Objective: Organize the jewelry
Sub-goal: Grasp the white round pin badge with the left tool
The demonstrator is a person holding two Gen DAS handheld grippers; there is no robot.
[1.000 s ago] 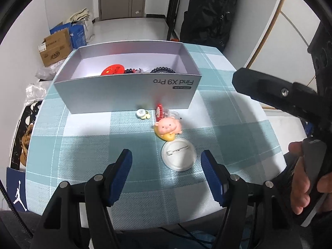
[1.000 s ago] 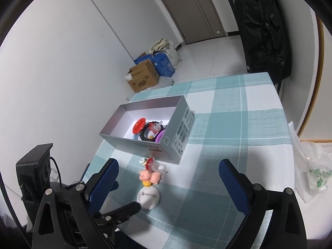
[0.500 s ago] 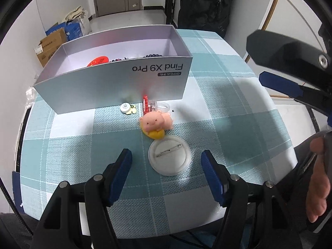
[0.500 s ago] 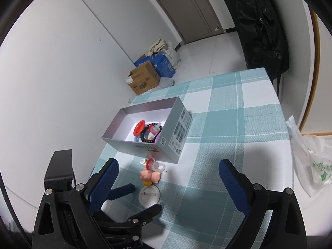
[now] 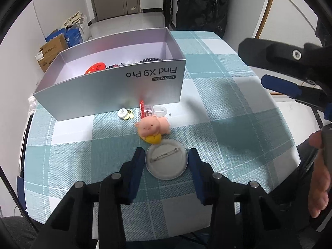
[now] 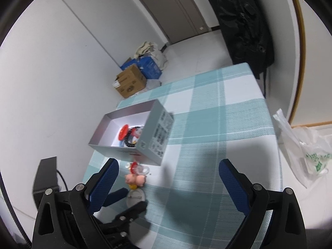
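Observation:
A round clear pin badge [image 5: 166, 162] lies face down on the checked tablecloth. My left gripper [image 5: 166, 161] is low over it, its blue fingers [image 5: 138, 161] flanking the badge with small gaps, jaws open. Beyond it lie a pink pig charm [image 5: 153, 127], a red and clear trinket [image 5: 147, 109] and a small white and yellow charm [image 5: 124, 113]. The silver box [image 5: 116, 83] holds a red badge and dark beads. My right gripper [image 6: 168, 186] is open and empty, high above the table; the badge [image 6: 136, 199] and pig [image 6: 134, 179] show below it.
The table's front edge [image 5: 186, 226] is close under my left gripper. A black backpack [image 5: 203, 6] hangs behind the table. Cardboard boxes [image 6: 130, 81] and bags stand on the floor at the left. A white plastic bag [image 6: 305, 151] lies to the right of the table.
My left gripper has moved forward and down to the pin badge and its jaws have narrowed around it. My right gripper has shifted, still high and open.

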